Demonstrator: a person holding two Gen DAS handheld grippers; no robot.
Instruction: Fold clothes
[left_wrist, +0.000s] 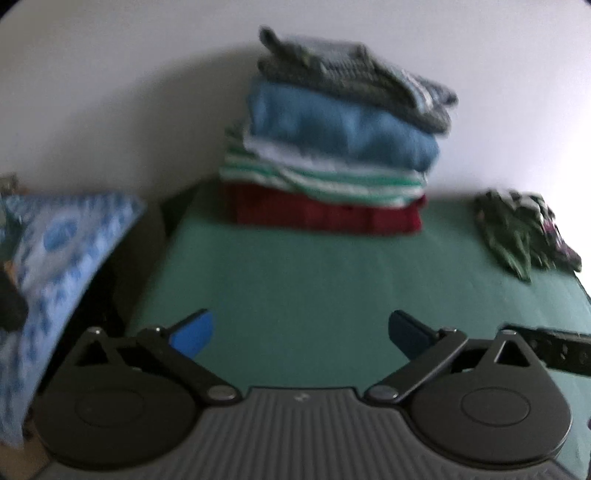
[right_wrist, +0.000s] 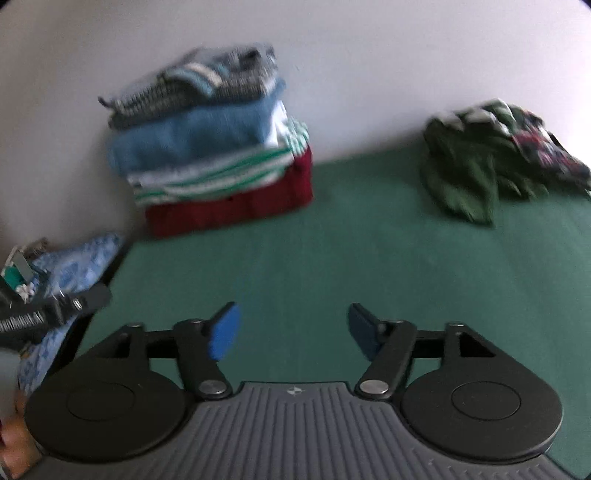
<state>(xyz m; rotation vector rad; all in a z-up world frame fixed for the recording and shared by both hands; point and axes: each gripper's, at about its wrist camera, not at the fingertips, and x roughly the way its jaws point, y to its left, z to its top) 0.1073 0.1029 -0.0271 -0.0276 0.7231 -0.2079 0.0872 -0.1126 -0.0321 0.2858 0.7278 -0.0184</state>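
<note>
Resting against the white wall (left_wrist: 110, 92), 1 stack (left_wrist: 332, 147) of 5 folded garments: red at bottom, green-striped, white, blue, grey knit on top. 1 crumpled green garment (right_wrist: 476, 173) lies well apart on the green surface (left_wrist: 314, 277). Patterned blue cloth (left_wrist: 62, 251) at the surface's edge. Left gripper (left_wrist: 301, 334) and right gripper (right_wrist: 293, 332): jaws open, empty.

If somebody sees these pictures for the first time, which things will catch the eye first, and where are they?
The eye goes first to the stack of folded clothes against the white wall at the back of the green surface, with a red piece at the bottom and a blue one near the top. To its right lies a crumpled green garment, not yet folded. In front, the left gripper and the right gripper are both open and empty.
</note>
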